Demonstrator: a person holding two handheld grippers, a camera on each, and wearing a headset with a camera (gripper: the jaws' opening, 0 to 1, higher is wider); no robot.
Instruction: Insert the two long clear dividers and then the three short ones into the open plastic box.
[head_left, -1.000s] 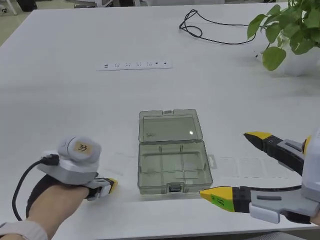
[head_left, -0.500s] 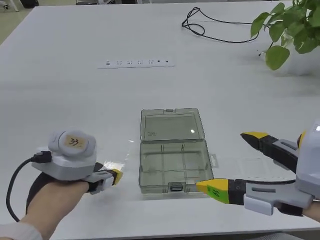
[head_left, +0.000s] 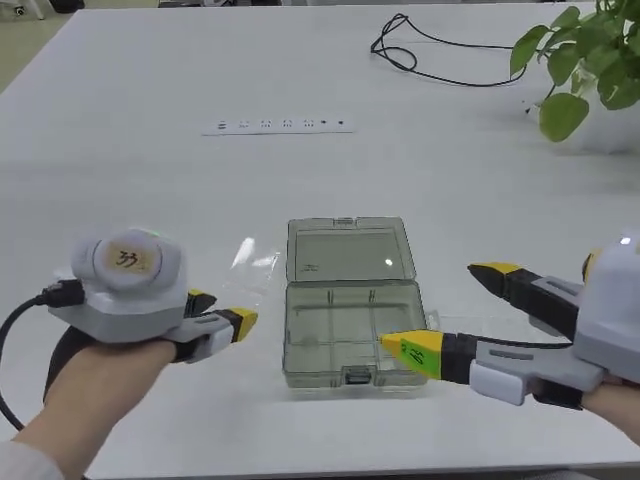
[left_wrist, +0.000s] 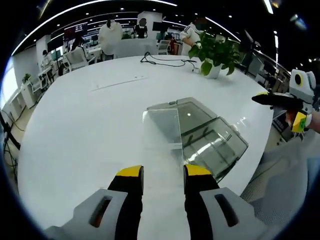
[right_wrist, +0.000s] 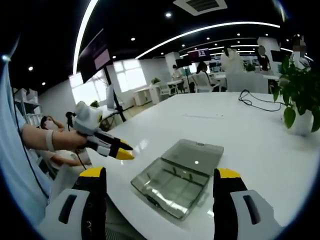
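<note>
The open clear plastic box (head_left: 350, 340) lies near the table's front edge, its lid (head_left: 350, 250) laid flat behind it. My left gripper (head_left: 222, 310) hovers just left of the box, shut on a clear divider (left_wrist: 162, 135) that sticks out ahead of the jaws toward the lid; in the head view the divider (head_left: 252, 256) is a faint glint. My right gripper (head_left: 450, 310) is wide open at the box's right side, its near jaw over the front right corner. More clear dividers (head_left: 490, 335) lie flat on the table beneath it. The right gripper view holds the box (right_wrist: 175, 180) and the left gripper (right_wrist: 107, 145).
A white power strip (head_left: 280, 125) lies mid-table. A black cable (head_left: 440, 60) curls at the back, next to a potted plant (head_left: 590, 60) at the far right. The table's front edge runs close behind both hands. People sit at desks in the background.
My left gripper has risen off the table with the clear divider and moved right toward the box. My right gripper has shifted left, its near jaw now over the box's corner.
</note>
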